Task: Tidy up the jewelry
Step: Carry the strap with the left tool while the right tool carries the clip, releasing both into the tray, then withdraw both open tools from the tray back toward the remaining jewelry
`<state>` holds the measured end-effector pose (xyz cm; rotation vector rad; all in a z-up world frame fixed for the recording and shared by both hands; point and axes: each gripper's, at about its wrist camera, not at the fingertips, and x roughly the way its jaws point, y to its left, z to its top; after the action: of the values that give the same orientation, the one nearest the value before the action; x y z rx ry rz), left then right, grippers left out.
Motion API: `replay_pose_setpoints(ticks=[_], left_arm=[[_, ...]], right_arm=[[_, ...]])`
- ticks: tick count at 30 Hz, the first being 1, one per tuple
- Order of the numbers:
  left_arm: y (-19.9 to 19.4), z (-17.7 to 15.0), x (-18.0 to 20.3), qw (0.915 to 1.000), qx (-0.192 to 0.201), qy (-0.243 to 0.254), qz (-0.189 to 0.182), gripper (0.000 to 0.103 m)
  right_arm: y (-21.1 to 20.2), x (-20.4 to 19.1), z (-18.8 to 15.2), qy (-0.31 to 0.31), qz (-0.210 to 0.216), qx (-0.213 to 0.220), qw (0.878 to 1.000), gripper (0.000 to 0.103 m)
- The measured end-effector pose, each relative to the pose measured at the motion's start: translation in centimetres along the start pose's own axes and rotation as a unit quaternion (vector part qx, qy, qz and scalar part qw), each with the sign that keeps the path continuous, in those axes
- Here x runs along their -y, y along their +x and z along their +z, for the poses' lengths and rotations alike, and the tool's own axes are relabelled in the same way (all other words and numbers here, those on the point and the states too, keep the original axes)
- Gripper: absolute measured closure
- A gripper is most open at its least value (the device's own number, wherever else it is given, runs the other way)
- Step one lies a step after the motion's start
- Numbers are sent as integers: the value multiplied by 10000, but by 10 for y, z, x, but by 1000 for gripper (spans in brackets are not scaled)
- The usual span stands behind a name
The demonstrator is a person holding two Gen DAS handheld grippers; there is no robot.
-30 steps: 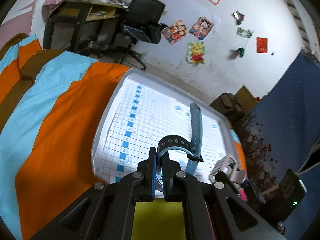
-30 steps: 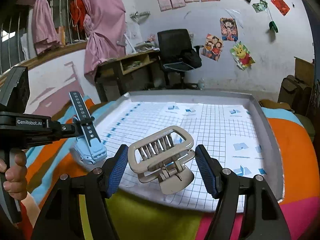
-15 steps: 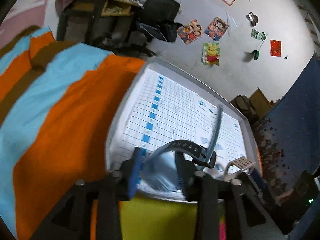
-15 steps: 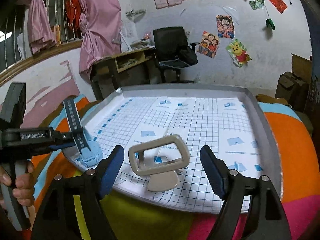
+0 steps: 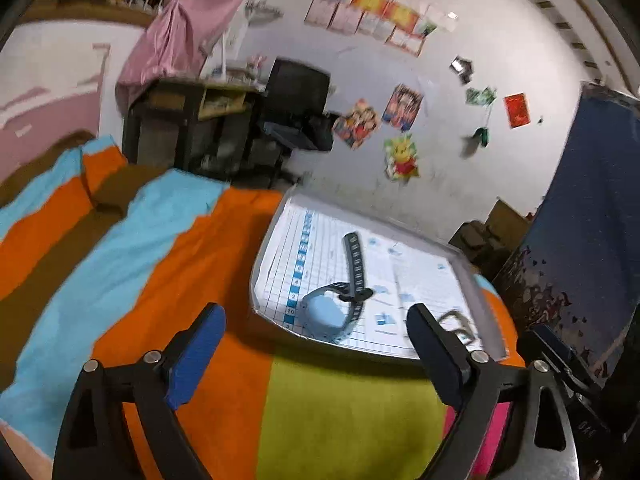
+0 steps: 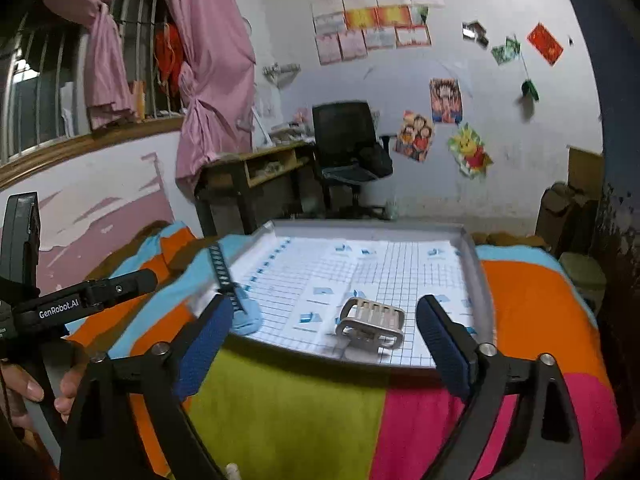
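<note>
Gaping tongs (image 5: 316,350), nothing between.

A bed with a striped blanket of orange, light blue, brown, green and pink (image 5: 172,264) carries one thing: a flat grey tray lined with white squared paper (image 6: 470,256). In the right wrist view the tray lies at 12 o'clock on the blanket, its rim touching the cloth.
</note>
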<state>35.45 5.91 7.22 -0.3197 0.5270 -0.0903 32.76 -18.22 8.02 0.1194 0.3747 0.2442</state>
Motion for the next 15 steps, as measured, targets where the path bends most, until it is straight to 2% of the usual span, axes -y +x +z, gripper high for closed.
replay_pose_setpoints(ticks=[5, 7, 10, 15], left_arm=[[-61, -13, 8, 9975, 620, 347, -27, 0], [-82, -21, 11, 9954, 800, 530, -39, 0], [-115, -41, 17, 9922, 958, 801, -14, 0], [-159, -74, 16, 9901, 1065, 918, -12, 0]], right_arm=[[-59, -8, -4, 74, 29, 357, 9993, 10], [-78, -10, -8, 91, 58, 453, 9989, 6], [-111, -15, -18, 42, 80, 611, 9981, 5], [-157, -25, -45, -110, 124, 709, 9973, 5]])
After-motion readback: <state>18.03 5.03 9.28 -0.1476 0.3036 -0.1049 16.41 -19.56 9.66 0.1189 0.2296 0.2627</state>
